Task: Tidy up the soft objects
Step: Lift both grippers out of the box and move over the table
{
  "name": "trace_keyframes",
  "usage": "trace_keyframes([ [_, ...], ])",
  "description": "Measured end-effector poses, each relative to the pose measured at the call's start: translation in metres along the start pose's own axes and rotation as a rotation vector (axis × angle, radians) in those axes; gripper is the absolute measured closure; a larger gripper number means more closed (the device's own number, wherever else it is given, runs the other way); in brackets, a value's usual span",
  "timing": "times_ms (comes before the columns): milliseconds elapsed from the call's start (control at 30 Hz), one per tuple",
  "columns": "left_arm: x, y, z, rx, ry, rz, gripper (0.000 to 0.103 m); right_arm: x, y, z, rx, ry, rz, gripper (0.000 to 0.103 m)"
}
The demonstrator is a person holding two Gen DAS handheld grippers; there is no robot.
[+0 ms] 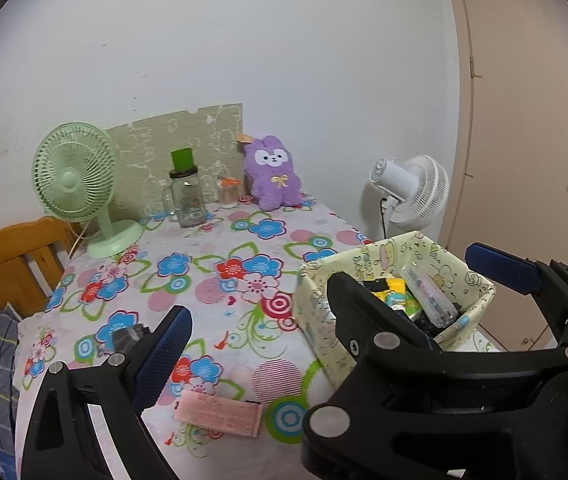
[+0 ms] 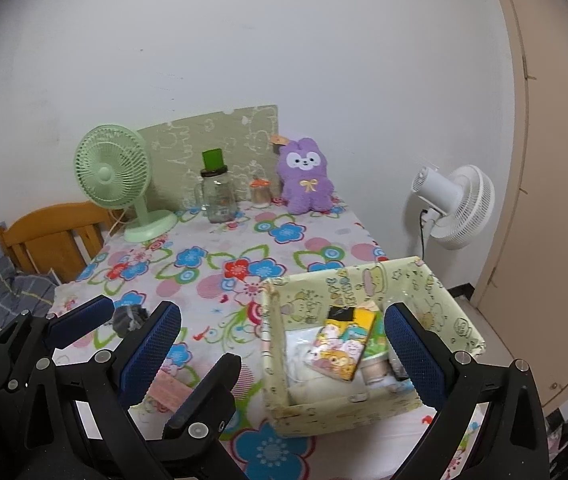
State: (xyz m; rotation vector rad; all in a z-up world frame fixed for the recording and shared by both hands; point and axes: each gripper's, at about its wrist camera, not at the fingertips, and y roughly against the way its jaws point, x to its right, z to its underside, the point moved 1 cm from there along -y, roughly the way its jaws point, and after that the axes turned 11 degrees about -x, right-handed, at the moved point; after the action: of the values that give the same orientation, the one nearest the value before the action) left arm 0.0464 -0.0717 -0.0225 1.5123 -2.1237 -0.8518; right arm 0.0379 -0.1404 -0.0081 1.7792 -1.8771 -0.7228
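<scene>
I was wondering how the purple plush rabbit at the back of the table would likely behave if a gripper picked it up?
The purple plush rabbit looks fluffy, so it would probably compress between the fingers and feel light for its size. It sits upright against the wall, so a push would likely topple it rather than slide it.

green fan (image 2: pixel 114 172), glass jar (image 2: pixel 217 196) and white fan (image 2: pixel 458 206) stand behind the floral tablecloth (image 2: pixel 204 264).

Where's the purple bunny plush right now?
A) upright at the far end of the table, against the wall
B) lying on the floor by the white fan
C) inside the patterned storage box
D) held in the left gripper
A: the purple bunny plush sits upright at the table's far end against the wall, right of the small jar, well away from the storage box.
</scene>
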Motion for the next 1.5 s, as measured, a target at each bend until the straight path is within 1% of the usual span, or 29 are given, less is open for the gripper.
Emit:
trace_keyframes([
  [433,-0.034,0.012,0.015,0.015,0.052,-0.047,0.005,-0.039,-0.002,0.004,0.010,0.056,-0.048,0.000],
  [600,-0.046,0.011,0.021,0.014,0.067,-0.070,0.005,-0.050,-0.007,0.007,0.010,0.072,-0.070,0.000],
  [733,-0.054,0.009,0.026,0.007,0.079,-0.074,0.005,-0.060,-0.012,0.009,0.004,0.090,-0.076,0.000],
  [1133,-0.078,-0.007,0.041,-0.036,0.099,-0.115,0.005,-0.082,-0.039,0.018,-0.041,0.112,-0.119,0.000],
  [1500,-0.100,-0.033,0.066,-0.119,0.123,-0.143,0.005,-0.101,-0.069,0.037,-0.109,0.195,-0.158,0.002],
])
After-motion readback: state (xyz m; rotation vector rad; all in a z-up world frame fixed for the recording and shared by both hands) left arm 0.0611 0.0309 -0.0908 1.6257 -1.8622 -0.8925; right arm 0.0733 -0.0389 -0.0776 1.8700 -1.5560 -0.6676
